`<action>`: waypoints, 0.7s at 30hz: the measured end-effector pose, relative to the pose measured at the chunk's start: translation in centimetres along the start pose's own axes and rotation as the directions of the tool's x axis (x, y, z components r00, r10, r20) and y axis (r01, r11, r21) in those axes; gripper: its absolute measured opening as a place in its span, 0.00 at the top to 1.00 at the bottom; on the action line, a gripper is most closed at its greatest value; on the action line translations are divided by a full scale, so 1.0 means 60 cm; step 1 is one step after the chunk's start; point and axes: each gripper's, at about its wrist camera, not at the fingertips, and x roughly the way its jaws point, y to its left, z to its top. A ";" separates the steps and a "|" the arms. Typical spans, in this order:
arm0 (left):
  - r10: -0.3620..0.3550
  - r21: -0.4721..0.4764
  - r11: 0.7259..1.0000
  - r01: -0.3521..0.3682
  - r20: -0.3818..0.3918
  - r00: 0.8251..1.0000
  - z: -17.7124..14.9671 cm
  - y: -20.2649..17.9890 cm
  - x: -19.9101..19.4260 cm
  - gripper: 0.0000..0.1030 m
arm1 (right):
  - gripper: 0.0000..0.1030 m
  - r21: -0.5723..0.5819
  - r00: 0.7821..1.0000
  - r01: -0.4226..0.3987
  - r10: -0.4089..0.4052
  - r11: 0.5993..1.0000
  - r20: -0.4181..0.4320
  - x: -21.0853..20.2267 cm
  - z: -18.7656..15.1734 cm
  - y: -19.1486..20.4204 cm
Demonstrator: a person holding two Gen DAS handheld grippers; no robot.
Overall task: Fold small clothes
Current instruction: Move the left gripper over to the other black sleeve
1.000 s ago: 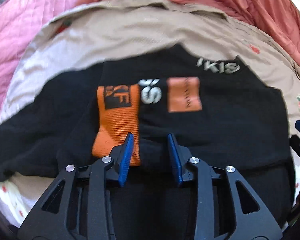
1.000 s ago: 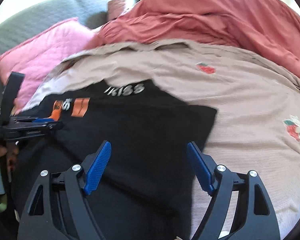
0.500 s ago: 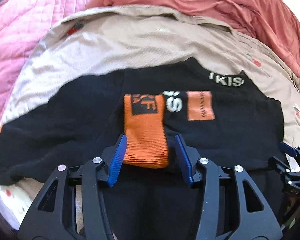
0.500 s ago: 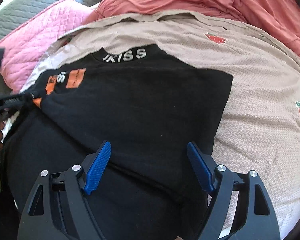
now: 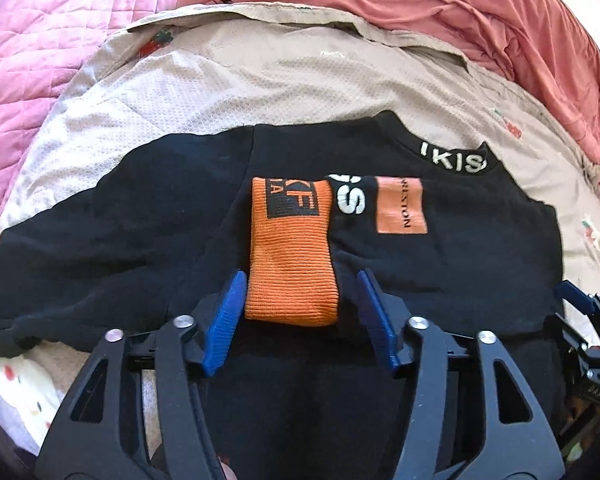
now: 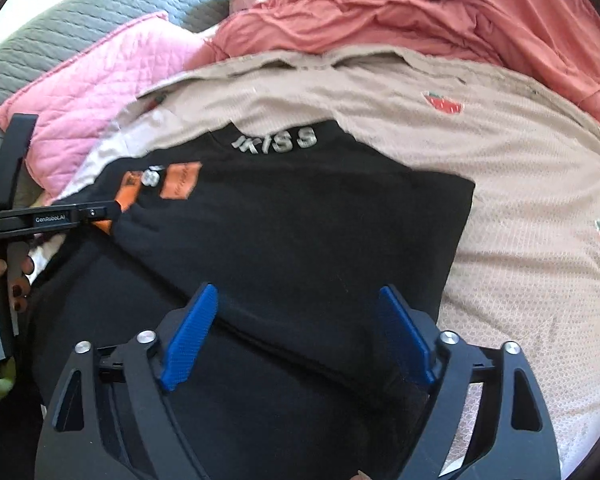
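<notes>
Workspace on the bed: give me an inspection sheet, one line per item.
Surface: beige strawberry-print sheet, lightly creased.
Job's things: black sweatshirt lying flat, one sleeve folded in over the chest so that its orange cuff lies beside the orange patch.
Clutter: pink quilted blanket and a rumpled salmon duvet at the far edge.
Grippers: left gripper opening, orange cuff between its fingers, one pad at the cuff's edge, no visible squeeze; right gripper opening, over the sweatshirt's body, gripping nothing.
Cables: nothing seen.
Surroundings: grey quilted cover beyond the pink blanket; a hand on the left gripper's handle.
</notes>
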 end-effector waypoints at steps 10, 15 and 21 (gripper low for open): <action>0.002 0.024 1.000 -0.003 0.040 0.999 0.009 -0.005 -0.055 0.19 | 0.06 -0.054 0.992 0.013 -0.006 0.998 0.124 -0.052 0.013 0.031; 0.011 0.046 0.999 -0.014 0.063 0.998 0.009 -0.005 -0.082 0.12 | 0.05 -0.088 0.988 0.055 -0.041 0.995 0.151 -0.069 0.012 0.051; 0.016 0.055 0.998 -0.021 0.093 0.996 0.003 -0.001 -0.117 0.09 | 0.05 -0.106 0.983 0.082 -0.062 0.991 0.174 -0.093 0.010 0.081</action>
